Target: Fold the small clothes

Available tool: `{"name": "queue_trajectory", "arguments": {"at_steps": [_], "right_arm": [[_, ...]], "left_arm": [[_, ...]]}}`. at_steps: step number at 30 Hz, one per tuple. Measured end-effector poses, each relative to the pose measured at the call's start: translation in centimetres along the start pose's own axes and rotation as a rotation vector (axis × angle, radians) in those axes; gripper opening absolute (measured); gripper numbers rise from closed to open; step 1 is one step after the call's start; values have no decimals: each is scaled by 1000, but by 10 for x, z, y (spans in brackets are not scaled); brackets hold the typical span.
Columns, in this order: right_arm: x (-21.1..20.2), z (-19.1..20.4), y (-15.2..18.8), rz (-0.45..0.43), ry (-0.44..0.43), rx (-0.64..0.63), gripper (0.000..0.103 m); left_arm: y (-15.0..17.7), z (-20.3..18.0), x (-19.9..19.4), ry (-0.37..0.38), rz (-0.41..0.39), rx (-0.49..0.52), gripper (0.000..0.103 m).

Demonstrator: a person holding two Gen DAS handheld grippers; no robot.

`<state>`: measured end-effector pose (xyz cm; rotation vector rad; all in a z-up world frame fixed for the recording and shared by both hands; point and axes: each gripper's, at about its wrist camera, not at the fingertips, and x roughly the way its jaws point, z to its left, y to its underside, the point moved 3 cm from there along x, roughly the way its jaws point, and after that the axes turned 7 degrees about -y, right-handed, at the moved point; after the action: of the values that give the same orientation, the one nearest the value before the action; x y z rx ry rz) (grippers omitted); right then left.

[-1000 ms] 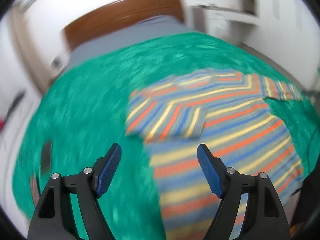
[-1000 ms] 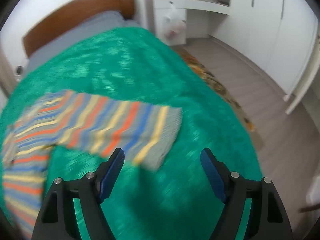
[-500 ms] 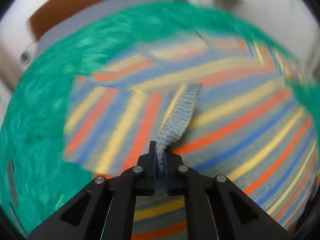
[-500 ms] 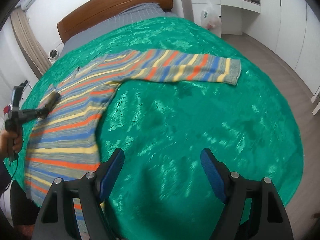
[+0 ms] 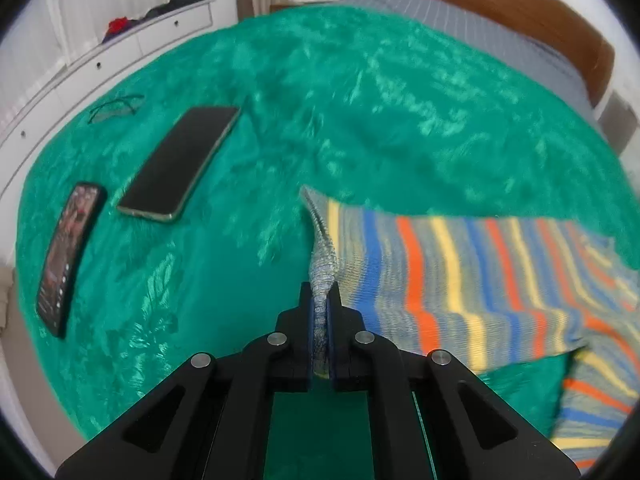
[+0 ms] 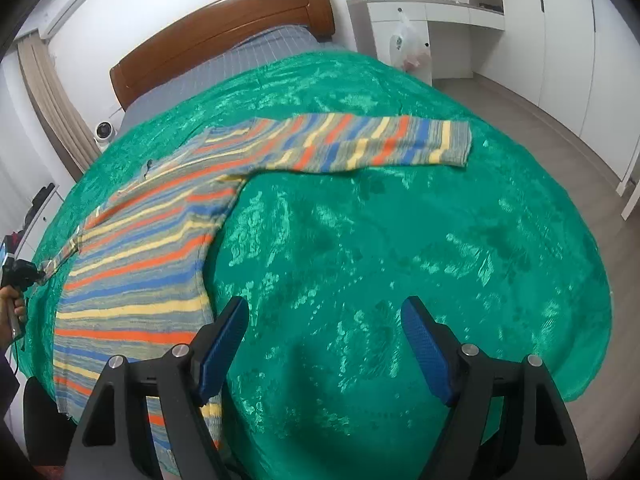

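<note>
Striped knit is the whole story right now: the left gripper (image 5: 319,326) has its jaws clamped tight on the grey ribbed cuff (image 5: 322,276) of the sweater's (image 6: 140,256) sleeve. A second ago those jaws were wide open over the sweater with nothing in them, half a second ago they had already pinched the cuff over the body stripes, and now the sleeve is dragged back out sideways, so the cuff sits over the green blanket (image 5: 360,120) near the two phones (image 5: 178,164) instead of on the torso. From the right wrist view you can see that sleeve drawn out thin off the left shoulder toward the person's hand (image 6: 14,304) at the bed's edge.

The right gripper (image 6: 324,348) hangs with its jaws spread and empty over bare blanket, just beside the sweater's hem. It swung back from the other sleeve (image 6: 380,144), which lies straight out across the bed, and has been parked since.

My read: this is a spread-it-flat step, not a fold. The sweater lies face-up across the bed, arms out, and the actual sleeve-in folds are still to come. Cuff could slip if it's yanked.
</note>
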<state>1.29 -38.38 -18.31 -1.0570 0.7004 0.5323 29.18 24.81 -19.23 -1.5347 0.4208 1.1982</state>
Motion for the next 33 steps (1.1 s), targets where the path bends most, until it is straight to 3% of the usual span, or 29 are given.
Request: {"name": "queue_trajectory", "arguments": {"at_steps": [7, 10, 12, 14, 20, 23, 27, 33], "right_arm": [[-4, 0, 5, 3, 16, 2, 78], [-6, -1, 3, -3, 40, -5, 78], [-9, -2, 0, -23, 54, -6, 78], [-10, -2, -4, -46, 66, -6, 83], [8, 11, -15, -85, 44, -53, 84], [27, 18, -16, -100, 42, -101, 84], [61, 6, -3, -26, 35, -65, 84], [71, 5, 4, -28, -3, -54, 100]], "left_arm": [[12, 15, 12, -11, 9, -4, 8], [23, 24, -6, -8, -4, 5, 34], [32, 33, -25, 17, -44, 1, 74], [49, 39, -49, 73, -84, 6, 87], [114, 22, -76, 256, -48, 91, 95], [135, 12, -67, 246, -45, 111, 96], [147, 3, -61, 188, -104, 170, 101], [152, -1, -62, 169, -134, 186, 102]]}}
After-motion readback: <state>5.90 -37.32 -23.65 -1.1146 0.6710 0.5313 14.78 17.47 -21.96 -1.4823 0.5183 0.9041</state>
